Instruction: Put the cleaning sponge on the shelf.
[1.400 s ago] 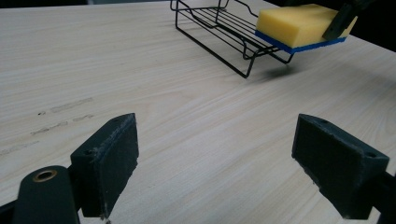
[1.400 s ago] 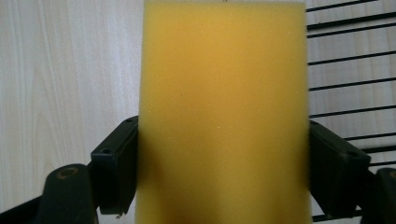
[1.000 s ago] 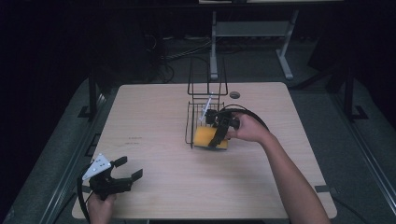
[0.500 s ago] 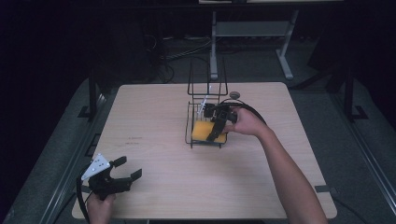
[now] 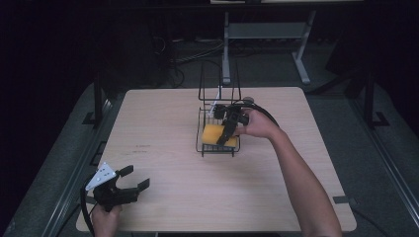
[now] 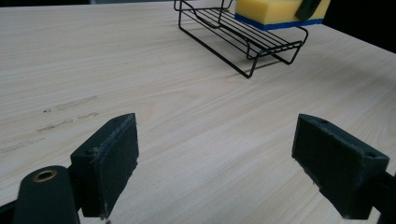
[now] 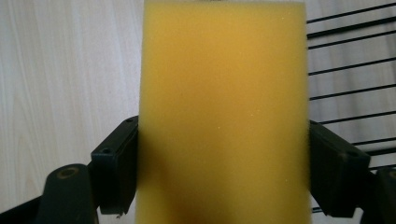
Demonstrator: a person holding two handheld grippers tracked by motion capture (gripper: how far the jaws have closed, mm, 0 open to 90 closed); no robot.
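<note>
A yellow sponge with a blue underside lies low over the tray of a black wire rack at mid-table. My right gripper reaches in from the right and is shut on it. In the right gripper view the sponge is pressed between both jaws of that gripper, with rack wires behind. I cannot tell whether the sponge rests on the wires. My left gripper stands open near the table's front left corner, its jaws wide apart over bare wood.
The rack has a tall wire back at its far side. A small dark round object lies on the table behind it. The wooden tabletop stretches bare left of the rack.
My right gripper has carried the sponge a little farther back and lower into the rack. The left gripper has stayed in place.
</note>
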